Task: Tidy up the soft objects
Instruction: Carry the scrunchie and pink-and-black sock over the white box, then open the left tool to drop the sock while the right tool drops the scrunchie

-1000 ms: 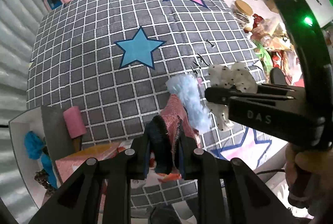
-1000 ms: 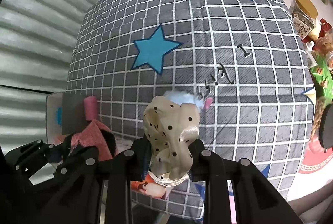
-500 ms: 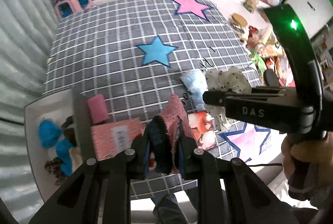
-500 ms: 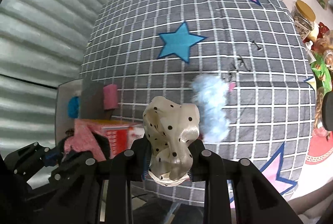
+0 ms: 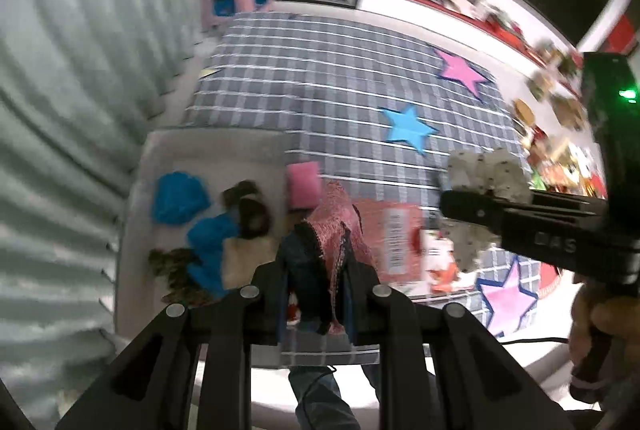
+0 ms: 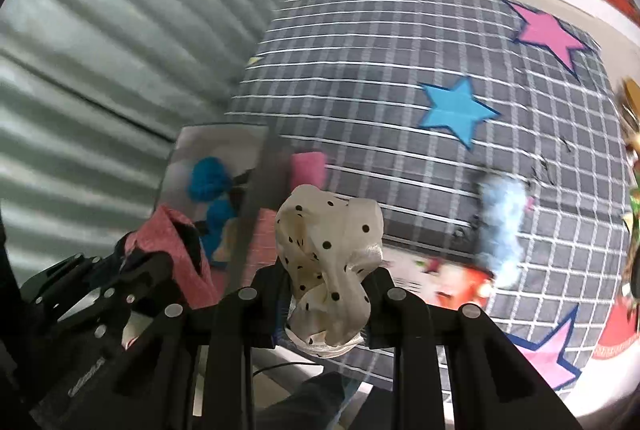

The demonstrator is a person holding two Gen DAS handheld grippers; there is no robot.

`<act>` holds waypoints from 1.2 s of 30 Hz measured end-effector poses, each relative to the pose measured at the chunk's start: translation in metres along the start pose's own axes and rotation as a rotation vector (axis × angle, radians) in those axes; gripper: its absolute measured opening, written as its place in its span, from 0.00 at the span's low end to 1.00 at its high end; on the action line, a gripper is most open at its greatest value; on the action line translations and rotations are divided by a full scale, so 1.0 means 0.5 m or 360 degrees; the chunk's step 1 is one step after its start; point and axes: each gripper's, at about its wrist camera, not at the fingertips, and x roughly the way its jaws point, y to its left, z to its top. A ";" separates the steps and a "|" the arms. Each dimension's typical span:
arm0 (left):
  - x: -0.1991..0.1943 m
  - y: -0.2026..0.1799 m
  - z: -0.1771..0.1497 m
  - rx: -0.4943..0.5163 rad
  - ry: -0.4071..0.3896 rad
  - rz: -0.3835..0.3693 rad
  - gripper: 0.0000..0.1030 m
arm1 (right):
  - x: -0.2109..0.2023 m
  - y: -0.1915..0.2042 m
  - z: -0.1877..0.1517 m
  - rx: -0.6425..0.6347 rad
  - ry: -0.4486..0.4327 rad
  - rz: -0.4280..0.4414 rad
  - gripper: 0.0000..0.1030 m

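1. At the bottom centre of the left wrist view, the left gripper (image 5: 316, 294) has its fingers closed on a pink knitted cloth with a dark navy edge (image 5: 332, 230), held up above the surface.
2. At the bottom centre of the right wrist view, the right gripper (image 6: 324, 294) pinches a cream satin scrunchie with black dots (image 6: 330, 250).
3. Left of centre lies a white tray (image 5: 136, 198) holding bright blue fluffy pieces (image 5: 180, 196) and brown ones.
4. Just beside the tray, a small pink rolled cloth (image 6: 307, 168) rests on the grey checked bedspread with coloured stars (image 6: 380, 78).
5. At the right, a pale blue fluffy scrunchie (image 6: 500, 214) lies on the bedspread, blurred.
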 end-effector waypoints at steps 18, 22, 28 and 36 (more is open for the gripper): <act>0.040 0.259 -0.115 -0.0450 0.0074 0.0237 0.22 | 0.120 0.284 -0.058 -0.0448 0.0207 0.0113 0.28; 0.056 0.273 -0.130 -0.0460 0.0108 0.0246 0.22 | 0.154 0.315 -0.077 -0.0485 0.0259 0.0115 0.28; 0.077 0.287 -0.142 -0.0467 0.0156 0.0251 0.22 | 0.191 0.335 -0.099 -0.0499 0.0338 0.0114 0.28; 0.097 0.290 -0.140 -0.0457 0.0176 0.0257 0.22 | 0.225 0.345 -0.103 -0.0496 0.0389 0.0114 0.28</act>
